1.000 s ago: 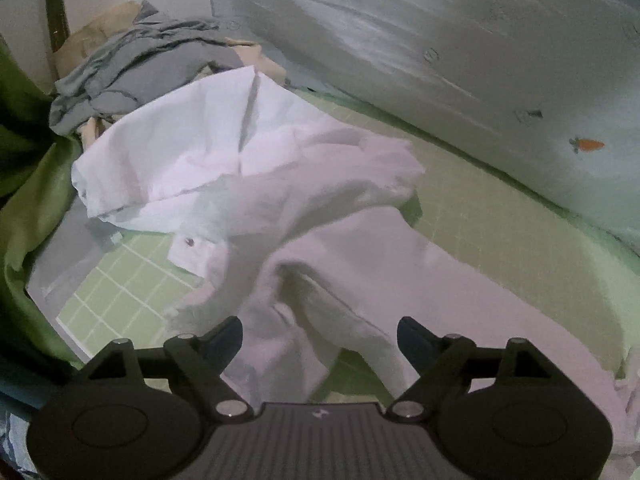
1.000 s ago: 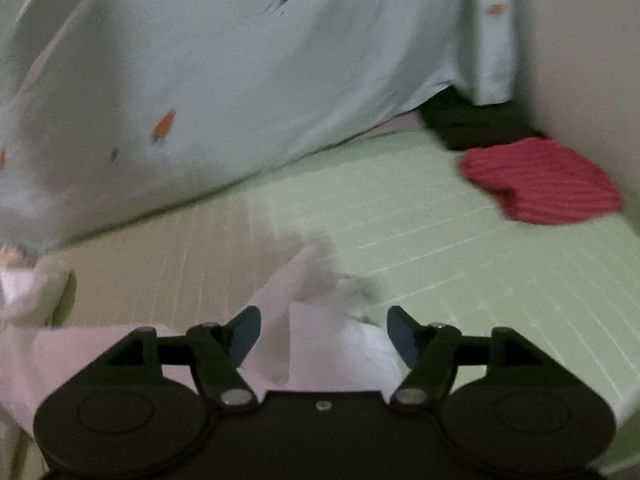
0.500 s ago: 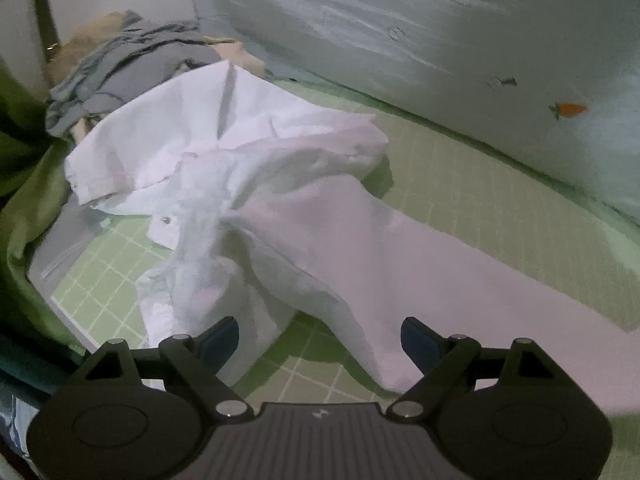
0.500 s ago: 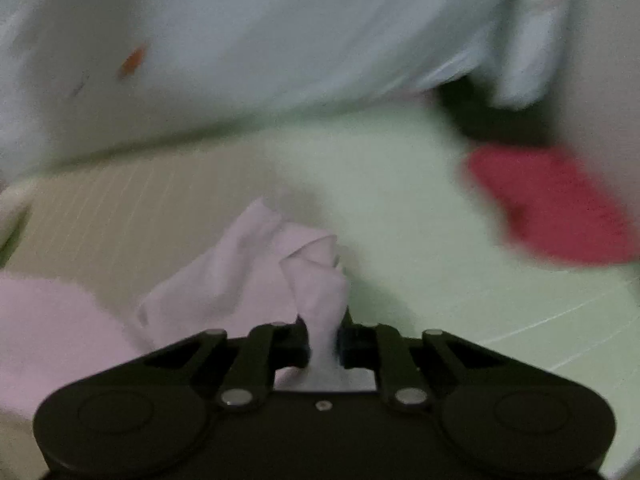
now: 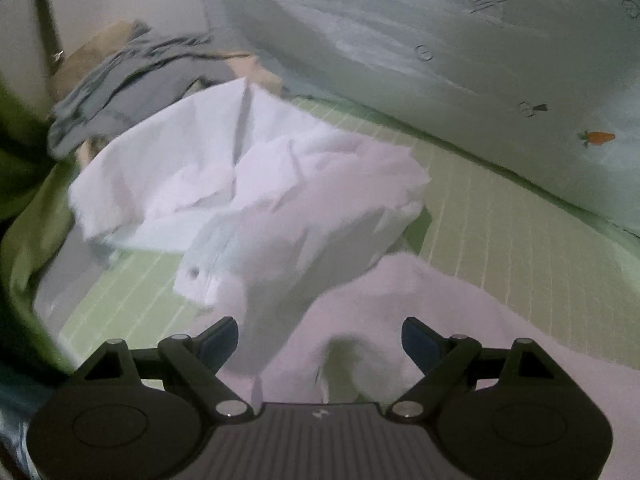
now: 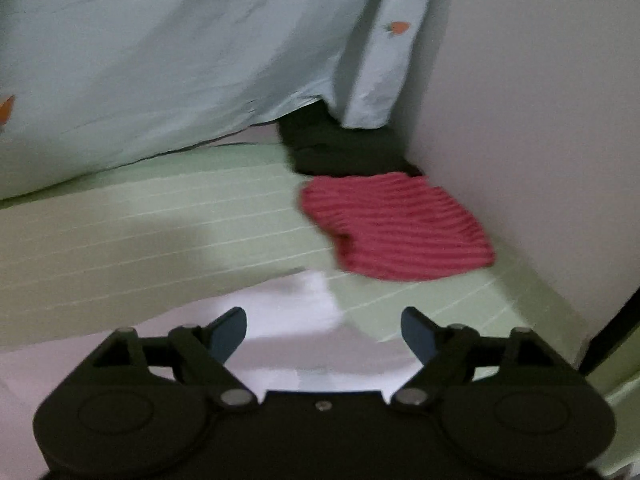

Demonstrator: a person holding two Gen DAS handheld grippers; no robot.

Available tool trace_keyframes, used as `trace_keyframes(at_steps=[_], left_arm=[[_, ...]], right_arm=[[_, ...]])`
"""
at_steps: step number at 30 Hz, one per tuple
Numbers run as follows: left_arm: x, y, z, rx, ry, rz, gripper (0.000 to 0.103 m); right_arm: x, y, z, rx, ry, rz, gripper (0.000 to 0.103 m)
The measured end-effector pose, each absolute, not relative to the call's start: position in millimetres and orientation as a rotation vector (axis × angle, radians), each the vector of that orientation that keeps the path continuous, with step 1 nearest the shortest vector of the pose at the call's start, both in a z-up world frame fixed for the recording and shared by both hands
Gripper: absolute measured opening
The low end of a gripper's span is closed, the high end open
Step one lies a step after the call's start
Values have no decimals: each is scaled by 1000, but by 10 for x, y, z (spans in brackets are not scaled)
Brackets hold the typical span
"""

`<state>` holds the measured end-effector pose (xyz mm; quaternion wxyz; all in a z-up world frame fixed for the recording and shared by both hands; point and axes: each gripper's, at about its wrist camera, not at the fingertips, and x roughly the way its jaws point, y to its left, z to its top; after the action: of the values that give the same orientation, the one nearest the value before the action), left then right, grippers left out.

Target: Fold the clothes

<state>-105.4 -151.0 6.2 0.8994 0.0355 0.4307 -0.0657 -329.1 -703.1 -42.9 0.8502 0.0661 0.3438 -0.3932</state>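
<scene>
Both grippers gape: left gripper (image 5: 320, 340) over the crumpled white shirt (image 5: 248, 184); the right gripper (image 6: 324, 330) has just opened above its hem, green mat (image 6: 160, 220) bare ahead, red cloth (image 6: 396, 224) by the wall.

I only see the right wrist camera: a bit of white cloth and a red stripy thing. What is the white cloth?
Observer: It's a white shirt, crumpled on the green mat, with a button showing.
Child: Is the other gripper holding it?
Observer: No. The left gripper is open above the shirt, pinching nothing.
Child: Any more clothes over there?
Observer: Yes, a grey pile lies beyond the shirt, near the wall.
</scene>
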Motion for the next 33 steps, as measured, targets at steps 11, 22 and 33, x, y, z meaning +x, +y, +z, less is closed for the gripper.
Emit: trace_keyframes(at_steps=[11,22,33], left_arm=[[115,-2050,23,124,910,-304,93],[1445,-2778,-648,137,1068,-387,96],[1500,-2784,-877,116,1112,-272,16]], right_arm=[[-2380,-6588,-558,291,762,-753,90],[-1331,-6795,-885,408,888,-851,94],[-1133,-6983,-1015,413,951,-861,94]])
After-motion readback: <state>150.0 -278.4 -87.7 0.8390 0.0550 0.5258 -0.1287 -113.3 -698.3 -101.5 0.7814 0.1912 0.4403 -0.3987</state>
